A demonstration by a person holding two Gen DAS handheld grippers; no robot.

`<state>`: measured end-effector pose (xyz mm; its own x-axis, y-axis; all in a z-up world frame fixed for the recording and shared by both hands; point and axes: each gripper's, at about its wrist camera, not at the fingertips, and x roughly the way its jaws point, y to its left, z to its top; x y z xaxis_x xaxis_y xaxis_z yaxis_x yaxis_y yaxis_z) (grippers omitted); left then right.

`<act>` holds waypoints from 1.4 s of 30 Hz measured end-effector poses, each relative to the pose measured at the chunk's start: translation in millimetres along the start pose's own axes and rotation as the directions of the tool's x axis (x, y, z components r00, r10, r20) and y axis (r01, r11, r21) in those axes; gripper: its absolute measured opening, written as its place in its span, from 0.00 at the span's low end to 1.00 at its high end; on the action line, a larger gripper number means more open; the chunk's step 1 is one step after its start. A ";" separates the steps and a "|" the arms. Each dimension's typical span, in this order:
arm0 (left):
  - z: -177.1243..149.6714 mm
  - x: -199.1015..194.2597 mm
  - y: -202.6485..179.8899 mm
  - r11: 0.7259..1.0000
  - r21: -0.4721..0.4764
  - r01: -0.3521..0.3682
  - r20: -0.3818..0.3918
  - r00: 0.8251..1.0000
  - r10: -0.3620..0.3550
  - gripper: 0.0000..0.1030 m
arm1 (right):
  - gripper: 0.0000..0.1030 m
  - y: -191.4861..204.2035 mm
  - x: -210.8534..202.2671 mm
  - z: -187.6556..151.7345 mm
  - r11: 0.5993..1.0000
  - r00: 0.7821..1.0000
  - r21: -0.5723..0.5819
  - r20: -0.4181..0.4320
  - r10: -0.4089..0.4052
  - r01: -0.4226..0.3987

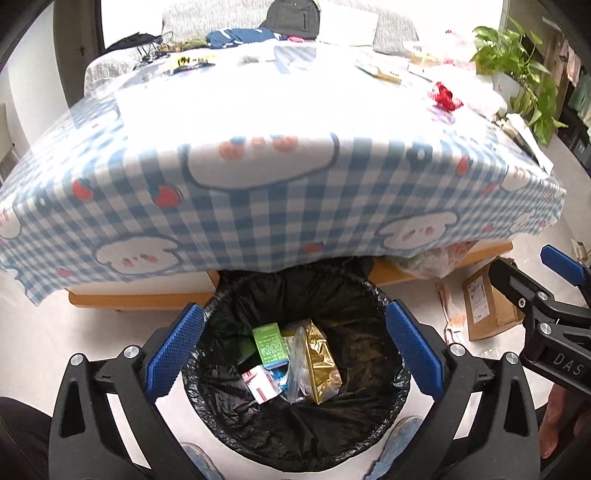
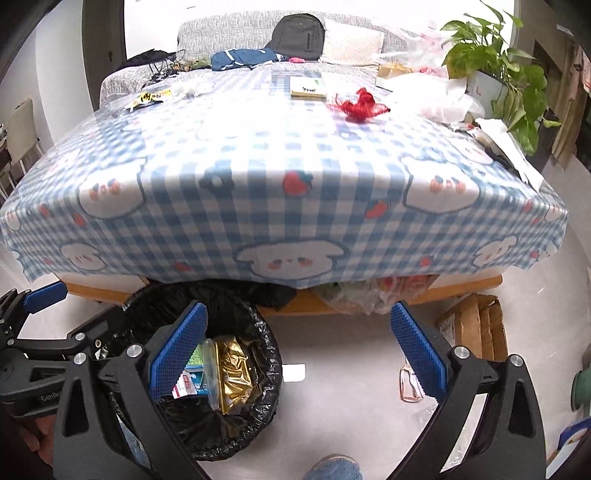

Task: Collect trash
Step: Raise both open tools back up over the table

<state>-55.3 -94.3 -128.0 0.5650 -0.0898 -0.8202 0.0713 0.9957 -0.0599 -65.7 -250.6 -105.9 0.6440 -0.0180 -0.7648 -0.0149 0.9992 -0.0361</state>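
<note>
A black-lined trash bin (image 1: 354, 295) stands on the floor at the table's front edge; it also shows in the right wrist view (image 2: 266, 332). Inside lie a green carton (image 1: 271, 345), a gold foil bag (image 1: 323, 363) and a red and white packet (image 1: 260, 386). My left gripper (image 1: 295, 350) is open and empty right above the bin. My right gripper (image 2: 299, 347) is open and empty over the floor just right of the bin. On the table lie a red net scrap (image 2: 358, 103), a yellow and black wrapper (image 2: 149, 96), a flat box (image 2: 308, 88) and white crumpled wrap (image 2: 443, 103).
The table has a blue checked cloth (image 2: 258, 166). A potted plant (image 2: 495, 77) stands at its right edge. A cardboard box (image 2: 476, 328) and a torn wrapper (image 2: 410, 384) lie on the floor at right. A sofa with a backpack (image 2: 299, 35) is behind.
</note>
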 end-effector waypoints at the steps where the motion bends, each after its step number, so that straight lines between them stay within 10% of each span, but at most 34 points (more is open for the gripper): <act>1: 2.9 -1.9 1.2 1.000 0.000 -0.003 0.002 1.000 0.003 0.94 | 0.93 1.0 -2.1 3.5 1.000 1.000 -0.002 0.003 0.001 -0.001; 25: 99.8 -53.8 26.4 0.998 -0.057 -0.036 0.086 0.995 0.041 0.94 | 0.93 -0.8 -54.5 92.7 1.000 0.992 0.011 0.127 -0.013 0.011; 42: 194.1 -36.4 37.5 0.996 -0.065 -0.056 0.104 0.993 0.063 0.94 | 0.92 -29.6 1.7 170.0 0.999 0.992 0.035 0.122 -0.033 0.029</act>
<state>86.3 -58.6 10.1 0.6512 -0.0291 -0.7583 -0.0143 0.9986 -0.0506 65.9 -274.3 3.1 0.7325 -0.0463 -0.6792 0.0304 0.9989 -0.0353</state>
